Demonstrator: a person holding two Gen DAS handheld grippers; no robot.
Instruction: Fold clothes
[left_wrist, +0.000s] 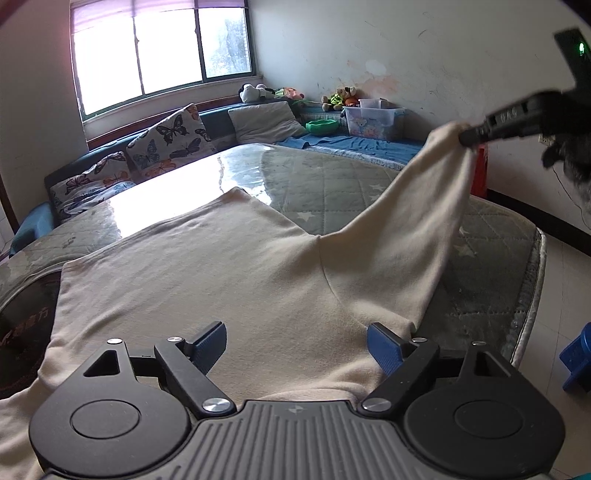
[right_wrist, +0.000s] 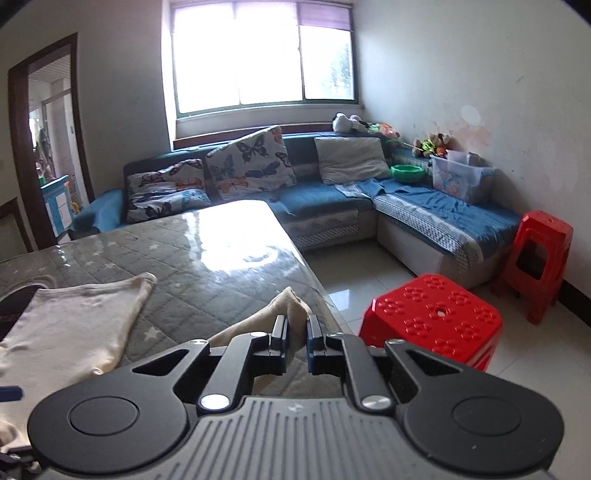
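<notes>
- Cream garment (left_wrist: 221, 266) lies flat on the quilted table (left_wrist: 332, 184). Its sleeve (left_wrist: 424, 192) rises toward 2 o'clock.
- Right gripper (right_wrist: 297, 330): jaws clamped on the sleeve end (right_wrist: 291, 302), held clear of the tabletop.
- Left gripper (left_wrist: 295, 343): jaws wide apart over the garment's near edge at 6 o'clock, with cloth below them and nothing pinched.
- Surroundings: blue sofa (right_wrist: 424, 206) with butterfly cushions (right_wrist: 251, 162) at 12 o'clock; red stool (right_wrist: 436, 314) on the floor at 3 o'clock, beside the table edge.
- Only the right wrist view shows the stool and the doorway (right_wrist: 44, 147). Only the left wrist view shows the whole raised sleeve.
</notes>
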